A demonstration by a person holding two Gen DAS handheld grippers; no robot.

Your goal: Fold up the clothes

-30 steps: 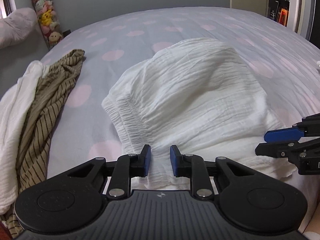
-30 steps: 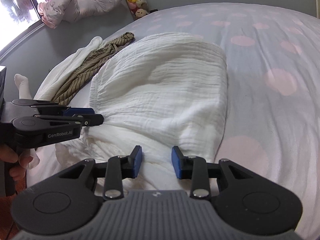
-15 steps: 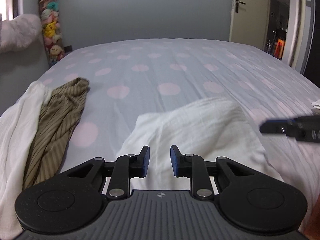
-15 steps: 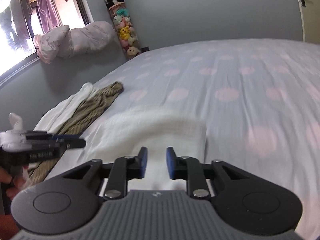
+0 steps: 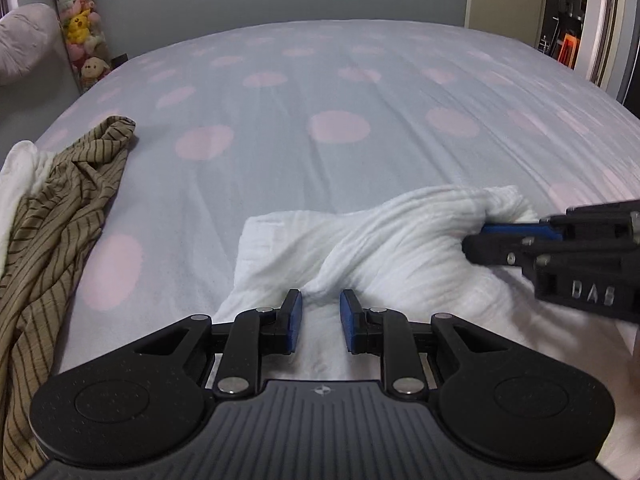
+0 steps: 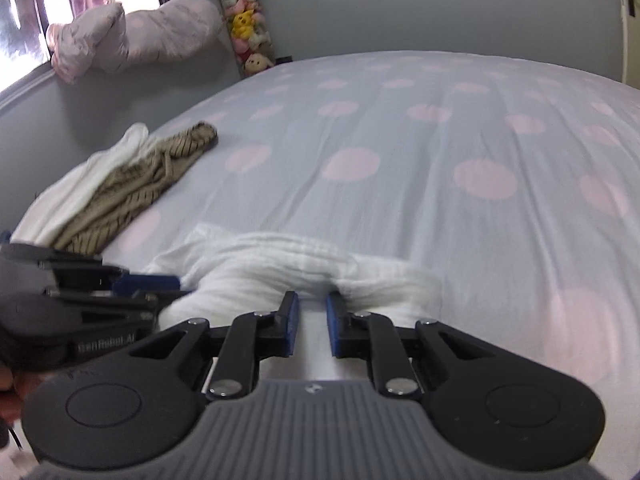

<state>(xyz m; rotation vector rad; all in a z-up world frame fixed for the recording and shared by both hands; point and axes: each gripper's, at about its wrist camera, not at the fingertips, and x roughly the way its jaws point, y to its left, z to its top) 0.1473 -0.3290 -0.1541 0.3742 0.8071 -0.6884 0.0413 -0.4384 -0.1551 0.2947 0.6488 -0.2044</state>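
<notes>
White crinkled garment [image 5: 400, 248] lies bunched on the bed [image 5: 340, 100], right at both tongs. The left tongs [image 5: 320, 322] are narrowly parted with cloth between the blue pads; whether they pinch it I cannot tell. The right tongs [image 6: 311, 320] stand likewise, a fold at their tips. Off left of the left tongs sits a striped brown garment [image 5: 60, 216] on white cloth [image 5: 16, 176]; beyond, stuffed toys [image 6: 244, 20].
</notes>
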